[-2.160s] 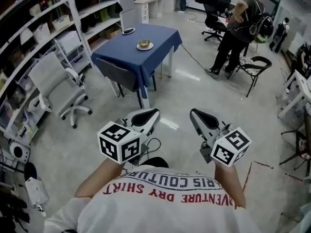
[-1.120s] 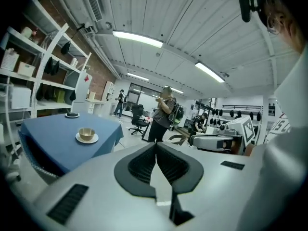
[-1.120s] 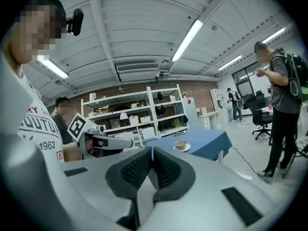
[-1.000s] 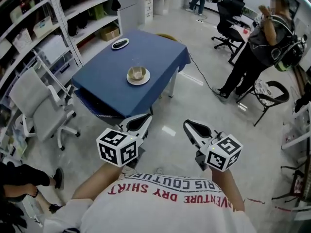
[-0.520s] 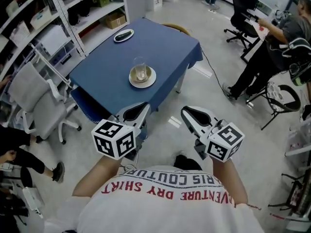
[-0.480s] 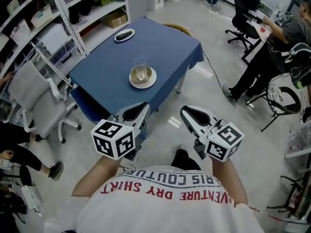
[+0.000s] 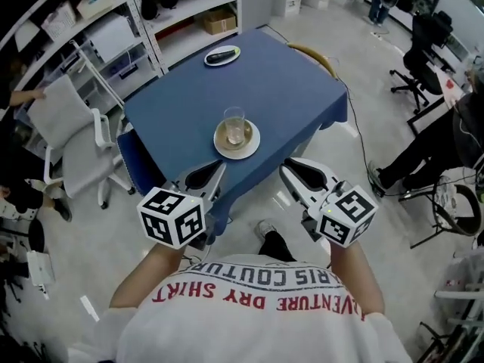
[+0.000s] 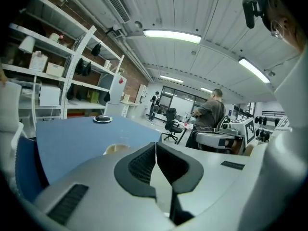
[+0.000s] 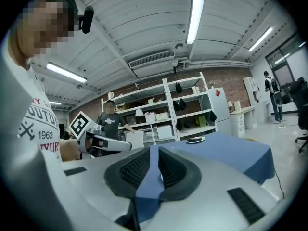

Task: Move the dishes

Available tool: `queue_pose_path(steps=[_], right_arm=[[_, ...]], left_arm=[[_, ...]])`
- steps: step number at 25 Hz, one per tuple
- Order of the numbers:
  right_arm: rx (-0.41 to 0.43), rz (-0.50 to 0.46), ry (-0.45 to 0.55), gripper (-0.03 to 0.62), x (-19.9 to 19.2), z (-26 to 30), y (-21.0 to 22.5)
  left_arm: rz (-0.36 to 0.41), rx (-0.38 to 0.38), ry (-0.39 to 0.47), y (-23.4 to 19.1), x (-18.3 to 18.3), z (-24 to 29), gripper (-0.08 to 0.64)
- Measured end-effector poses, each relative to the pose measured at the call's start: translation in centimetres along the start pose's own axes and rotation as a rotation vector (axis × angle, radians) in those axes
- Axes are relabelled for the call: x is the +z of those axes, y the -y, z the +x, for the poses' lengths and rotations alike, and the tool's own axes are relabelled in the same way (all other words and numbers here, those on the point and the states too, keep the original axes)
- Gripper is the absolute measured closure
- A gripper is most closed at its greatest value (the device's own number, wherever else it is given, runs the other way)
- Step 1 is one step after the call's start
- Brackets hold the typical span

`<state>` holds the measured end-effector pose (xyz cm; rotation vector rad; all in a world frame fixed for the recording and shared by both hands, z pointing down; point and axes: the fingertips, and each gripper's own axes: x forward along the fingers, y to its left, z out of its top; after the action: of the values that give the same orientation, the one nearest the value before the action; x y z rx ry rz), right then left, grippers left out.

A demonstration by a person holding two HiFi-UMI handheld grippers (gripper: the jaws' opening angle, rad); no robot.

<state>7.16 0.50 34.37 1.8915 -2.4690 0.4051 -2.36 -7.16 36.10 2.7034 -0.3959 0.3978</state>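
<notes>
A table [image 7: 295, 89] with a blue cloth stands in the middle. A white office chair [image 7: 64, 127] is near its left side. White shelves [image 7: 189, 10] stand behind them.

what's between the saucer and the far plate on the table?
Nothing. In the head view only bare blue cloth lies between the saucer, which holds a glass, and the far plate.

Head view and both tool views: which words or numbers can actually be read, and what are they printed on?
"ADVENTURE DRY SHIRT": red, upside down, on the person's white T-shirt.
"COUTURE": dark line above it, ends cut off.
"1962": same T-shirt, right tool view.
Marker cubes: square patterns, no words.
Distant person's dark shirt: print too small to read.
</notes>
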Motion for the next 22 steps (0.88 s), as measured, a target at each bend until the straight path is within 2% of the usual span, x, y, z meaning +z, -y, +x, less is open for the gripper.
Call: queue_pose_path(steps=[7, 9, 11, 16, 22], right_arm=[[0.165, -0.038, -0.071, 0.408, 1.6, 5.2, 5.6], [0.246, -0.064, -0.073, 0.32, 1.9, 6.7, 6.1], [0.317, -0.082, -0.078, 0.274, 2.0, 8.2, 6.3], [0.419, -0.165, -0.125, 0.242, 1.2, 12.2, 6.8], [0.517, -0.246, -0.226, 0.238, -2.8, 16.2, 7.4]], left_arm=[[-0.084, 0.144, 0.019, -3.2, 1.9, 3.7, 0.529], [-0.109, 0.185, 0.031, -3.9, 2.1, 4.4, 0.529], [-0.128, 0.228, 0.042, -4.8, 2.2, 4.7, 0.529], [-0.164, 0.335, 0.075, -8.0, 2.9, 4.6, 0.529], [-0.206, 0.449, 0.105, -10.3, 2.3, 4.2, 0.529]])
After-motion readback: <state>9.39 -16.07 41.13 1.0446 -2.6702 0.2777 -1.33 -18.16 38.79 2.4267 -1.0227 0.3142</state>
